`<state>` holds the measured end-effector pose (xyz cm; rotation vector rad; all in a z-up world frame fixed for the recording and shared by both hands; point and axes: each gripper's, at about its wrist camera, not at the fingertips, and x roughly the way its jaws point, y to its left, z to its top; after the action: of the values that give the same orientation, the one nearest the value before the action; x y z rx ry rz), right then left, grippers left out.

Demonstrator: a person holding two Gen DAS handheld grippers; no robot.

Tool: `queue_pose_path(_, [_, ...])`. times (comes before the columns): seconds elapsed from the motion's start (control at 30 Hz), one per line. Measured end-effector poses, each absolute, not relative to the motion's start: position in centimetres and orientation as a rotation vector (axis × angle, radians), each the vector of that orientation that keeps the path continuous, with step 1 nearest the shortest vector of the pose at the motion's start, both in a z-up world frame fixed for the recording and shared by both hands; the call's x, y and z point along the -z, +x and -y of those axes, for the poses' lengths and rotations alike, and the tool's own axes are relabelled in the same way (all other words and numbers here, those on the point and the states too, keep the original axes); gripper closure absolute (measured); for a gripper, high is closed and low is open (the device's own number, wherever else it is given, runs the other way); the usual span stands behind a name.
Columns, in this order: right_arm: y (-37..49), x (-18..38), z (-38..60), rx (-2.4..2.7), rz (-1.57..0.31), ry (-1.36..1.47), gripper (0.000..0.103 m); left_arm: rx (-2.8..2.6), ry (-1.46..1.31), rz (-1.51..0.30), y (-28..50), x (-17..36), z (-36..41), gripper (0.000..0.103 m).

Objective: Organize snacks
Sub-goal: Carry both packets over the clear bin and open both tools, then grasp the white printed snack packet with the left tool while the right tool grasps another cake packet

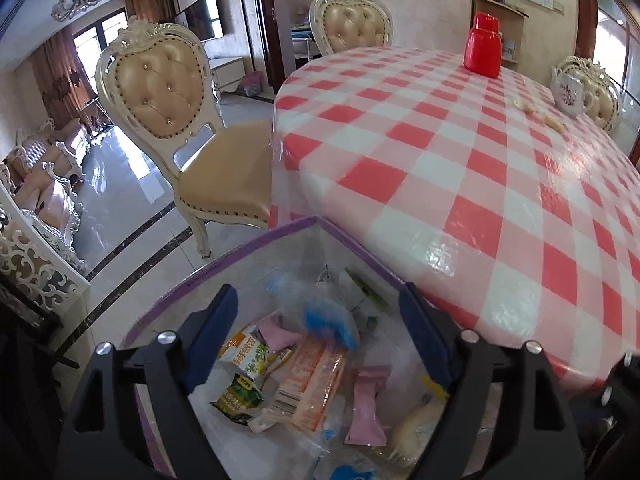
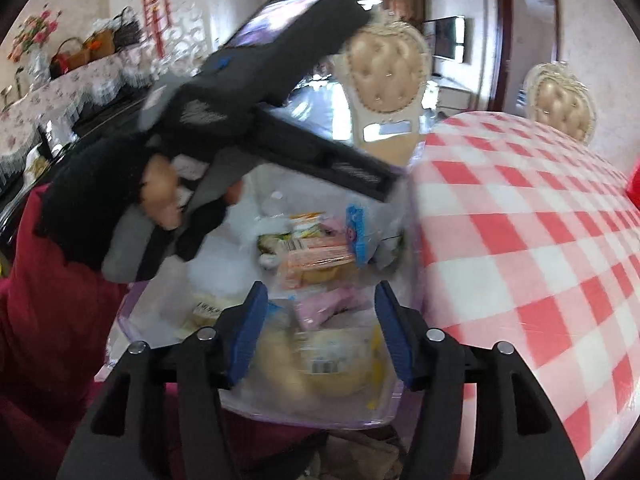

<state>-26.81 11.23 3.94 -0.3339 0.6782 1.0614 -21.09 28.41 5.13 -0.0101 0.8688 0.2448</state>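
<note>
A purple-rimmed box (image 1: pixel 224 264) of wrapped snacks is seen beside the checked surface (image 1: pixel 460 168). The left claw (image 1: pixel 320 332) hangs wide open over it, holding nothing. An orange packet (image 1: pixel 316 380) lies centre: light, crinkly, slippery, best pinched across its flat sides. The right claw (image 2: pixel 318 334) is half open over a soft bun pack (image 2: pixel 328 356), pads not pressing.

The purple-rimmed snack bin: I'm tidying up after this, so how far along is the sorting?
Mostly done, it seems: the purple-rimmed clear bin holds an orange wrapped pack, pink sachets and a green carton. In hand: nothing; the left gripper and right gripper hang open above it. Left: two small pale pieces on the red-checked tablecloth.
</note>
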Motion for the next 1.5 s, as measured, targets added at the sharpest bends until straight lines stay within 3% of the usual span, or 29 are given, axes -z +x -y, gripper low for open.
queue_pose_path(0.33, [-18.0,-5.8,-1.8,-0.774,-0.644,-0.164,0.026,-0.214,0.032,-0.868,-19.1,-5.4,-24.8,0.01])
queue_pose_path(0.53, [-11.9,-6.3,4.5,-0.576,-0.63,-0.206,0.016,-0.14,0.086,-0.905,-14.2,-5.7,-20.2,0.006])
queue_pose_path(0.73, [-3.4,-3.8,12.6,-0.388,-0.726,-0.144,0.016,0.066,-0.033,-0.947,-2.6,-6.8,-12.6,0.002])
queue_pose_path(1.03, [6.5,-1.6,22.8,-0.232,-0.776,0.062,0.016,0.003,-0.365,-0.767,13.9,-4.3,-2.5,0.002])
queue_pose_path(1.23, [15.1,-0.7,24.8,-0.265,-0.798,0.042,0.016,-0.044,-0.609,-0.656,17.1,-1.8,-2.3,0.002])
queue_pose_path(1.5, [26.2,-0.3,20.3,-0.419,-0.843,-0.131,0.016,-0.048,-0.729,-0.57,17.1,-1.8,-6.2,0.002])
